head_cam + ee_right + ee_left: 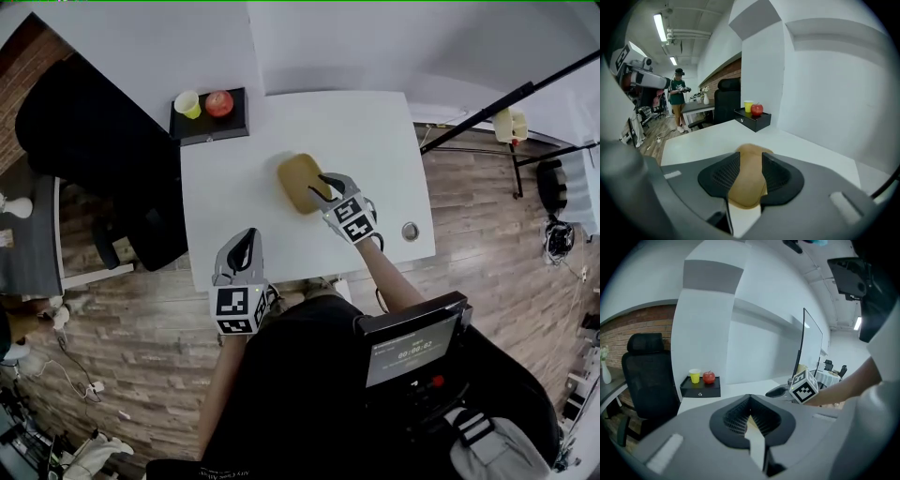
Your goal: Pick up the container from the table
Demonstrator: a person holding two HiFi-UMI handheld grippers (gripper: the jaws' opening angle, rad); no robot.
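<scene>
A tan, rounded container (298, 178) lies flat near the middle of the white table (375, 141). My right gripper (321, 190) is at its right edge, jaws open. In the right gripper view the container (747, 180) fills the gap between the two black pads of the right gripper (750, 157), and I see no pad pressing on it. My left gripper (246, 239) hovers over the table's front edge, left of the container and apart from it. In the left gripper view the left gripper (750, 401) is shut with nothing in it, and the right gripper's marker cube (805, 386) shows beyond it.
A black box (210, 122) at the table's far left corner carries a yellow cup (187, 103) and a red apple (218, 102). A small round metal piece (410, 231) lies near the right edge. A black office chair (94, 159) stands left of the table, and a person (676, 96) stands far off.
</scene>
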